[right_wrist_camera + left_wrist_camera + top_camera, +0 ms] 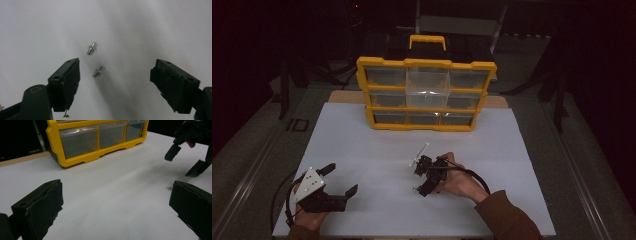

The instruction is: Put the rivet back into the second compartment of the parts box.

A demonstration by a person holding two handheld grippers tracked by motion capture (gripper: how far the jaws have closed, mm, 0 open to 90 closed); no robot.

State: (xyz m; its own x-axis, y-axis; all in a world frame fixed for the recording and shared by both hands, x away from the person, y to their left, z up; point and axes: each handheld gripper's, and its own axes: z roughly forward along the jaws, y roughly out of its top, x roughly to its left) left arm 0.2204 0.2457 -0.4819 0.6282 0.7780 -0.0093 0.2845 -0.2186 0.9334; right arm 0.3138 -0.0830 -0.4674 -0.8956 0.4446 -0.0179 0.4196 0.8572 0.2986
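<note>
Steel screws lie loose on the white table; right gripper hovers above, jaws apart, nothing grasped. Left gripper rests, jaws apart. Yellow organizer awaits.

High view overhead; gripper views near white table, dim.

Two small silver screws and lie apart on their sides on the white table, each slanted, with a washer-like collar
</note>
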